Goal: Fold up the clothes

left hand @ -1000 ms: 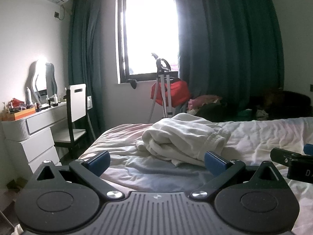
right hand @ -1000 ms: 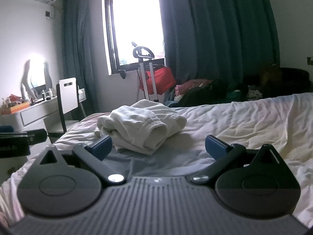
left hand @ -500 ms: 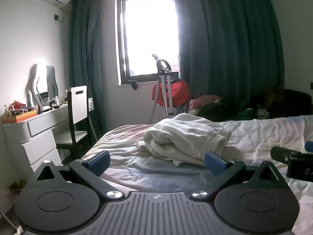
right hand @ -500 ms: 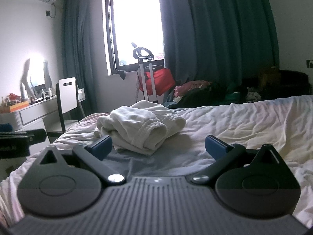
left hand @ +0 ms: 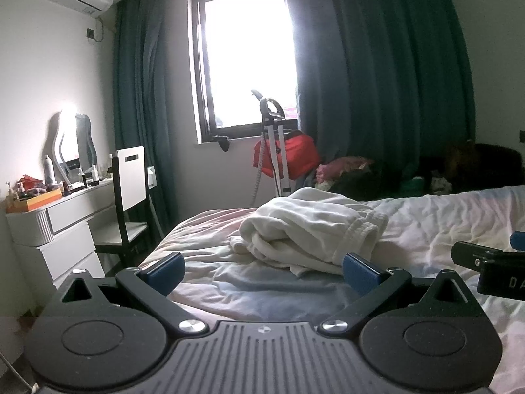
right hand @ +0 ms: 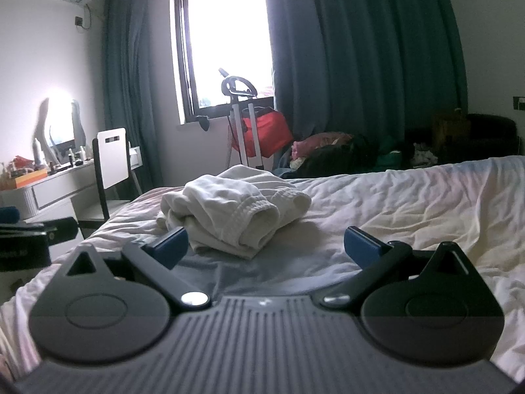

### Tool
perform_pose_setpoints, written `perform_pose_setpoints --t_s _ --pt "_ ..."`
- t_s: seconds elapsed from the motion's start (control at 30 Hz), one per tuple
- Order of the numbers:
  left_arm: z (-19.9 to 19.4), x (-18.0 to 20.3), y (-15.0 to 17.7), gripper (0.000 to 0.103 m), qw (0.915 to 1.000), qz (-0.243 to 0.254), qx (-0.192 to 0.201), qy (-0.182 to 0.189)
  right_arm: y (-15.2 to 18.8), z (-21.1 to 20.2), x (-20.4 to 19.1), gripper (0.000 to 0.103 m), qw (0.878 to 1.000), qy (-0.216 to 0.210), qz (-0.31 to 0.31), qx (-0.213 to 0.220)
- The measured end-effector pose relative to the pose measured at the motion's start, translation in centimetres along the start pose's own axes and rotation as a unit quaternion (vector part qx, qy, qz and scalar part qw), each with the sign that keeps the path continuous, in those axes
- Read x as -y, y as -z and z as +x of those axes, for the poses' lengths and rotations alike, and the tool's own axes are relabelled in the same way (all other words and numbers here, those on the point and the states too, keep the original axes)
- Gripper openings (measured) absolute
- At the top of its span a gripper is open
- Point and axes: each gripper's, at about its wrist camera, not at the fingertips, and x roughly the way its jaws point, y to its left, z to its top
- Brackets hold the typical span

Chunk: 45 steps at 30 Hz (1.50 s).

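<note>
The left gripper (left hand: 262,271) and right gripper (right hand: 265,244) hover with fingers spread, empty; the white garment (left hand: 311,229) lies bunched on the bed (left hand: 443,223) at twelve o'clock.

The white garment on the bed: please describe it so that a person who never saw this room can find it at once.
Look at the bed with the pale wrinkled sheet in front of the window. Near its far edge, toward the window, lies a bunched white garment. It is the only heap on the sheet, thick and cream-white, with a ribbed elastic band facing the grippers.
</note>
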Motion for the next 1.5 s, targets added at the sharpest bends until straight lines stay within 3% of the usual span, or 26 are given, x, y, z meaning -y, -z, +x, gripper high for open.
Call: perform_pose_setpoints --t_s 0.47,0.73,0.9,1.1,1.2,1.5 --pt "-0.2 -0.5 0.1 0.103 1.0000 -0.008 0.005 0.002 -0.5 0.4 0.0 0.103 1.000 0.022 0.003 0.000" --pt "0.2 -0.8 0.3 0.103 1.0000 -0.006 0.006 -0.001 -6.5 2.5 -1.1 0.103 0.999 0.031 0.014 0.040" --pt "3.5 1.0 0.9 0.103 0.9997 0.023 -0.011 0.004 -8.5 3.4 0.4 0.103 0.998 0.019 0.037 0.054" --pt "7.4 3.2 1.6 0.103 0.9977 0.058 -0.033 0.010 -5.1 4.0 2.7 0.103 0.998 0.055 0.014 0.018" --pt "9.5 4.3 1.9 0.103 0.9961 0.076 -0.043 0.014 -4.0 4.0 4.2 0.103 0.997 0.062 0.048 0.007" --pt "20.0 13.1 2.5 0.103 0.9827 0.181 -0.025 0.030 -2.3 6.6 7.8 0.103 0.990 0.075 0.120 -0.027"
